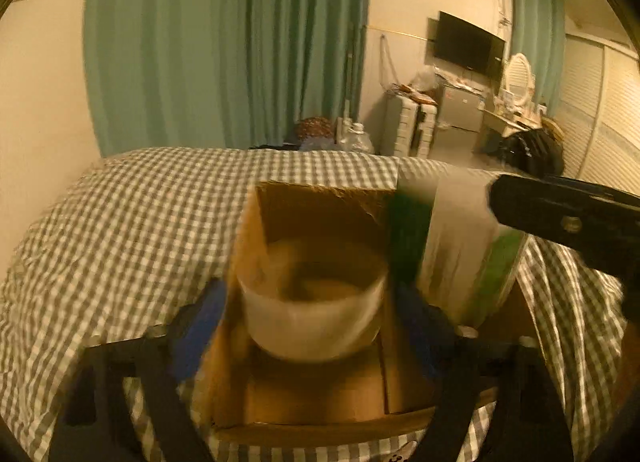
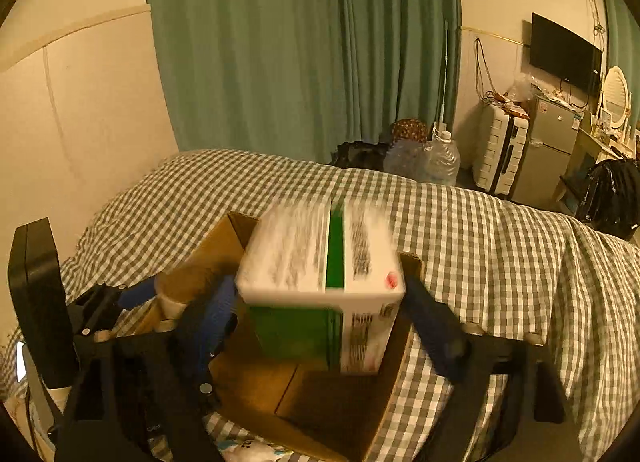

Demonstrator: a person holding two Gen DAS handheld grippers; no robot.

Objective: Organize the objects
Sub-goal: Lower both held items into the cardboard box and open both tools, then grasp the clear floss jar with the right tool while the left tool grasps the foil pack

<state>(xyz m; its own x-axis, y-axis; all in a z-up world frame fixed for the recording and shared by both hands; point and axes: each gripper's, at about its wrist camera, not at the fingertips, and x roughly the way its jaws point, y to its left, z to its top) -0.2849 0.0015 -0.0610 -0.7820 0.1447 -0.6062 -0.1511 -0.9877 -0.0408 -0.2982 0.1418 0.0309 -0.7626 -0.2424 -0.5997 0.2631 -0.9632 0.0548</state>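
Open brown cardboard box (image 1: 320,394), flaps up, resting on a bed covered in grey-and-white gingham. Held over its interior: a translucent white plastic tub (image 1: 316,302), upright and blurred, and alongside it a white-and-green printed carton (image 2: 324,286), tilted, its lower end inside the box.

A grey-and-white checked bedcover (image 2: 460,229) lay under a plain brown cardboard box (image 1: 320,394). The round translucent white plastic tub (image 1: 316,310) looked milky. The rectangular white carton (image 2: 324,286) bore a green stripe, green side, dark print and a small red mark. Both grippers' fingers (image 2: 212,318) were blue on black frames.
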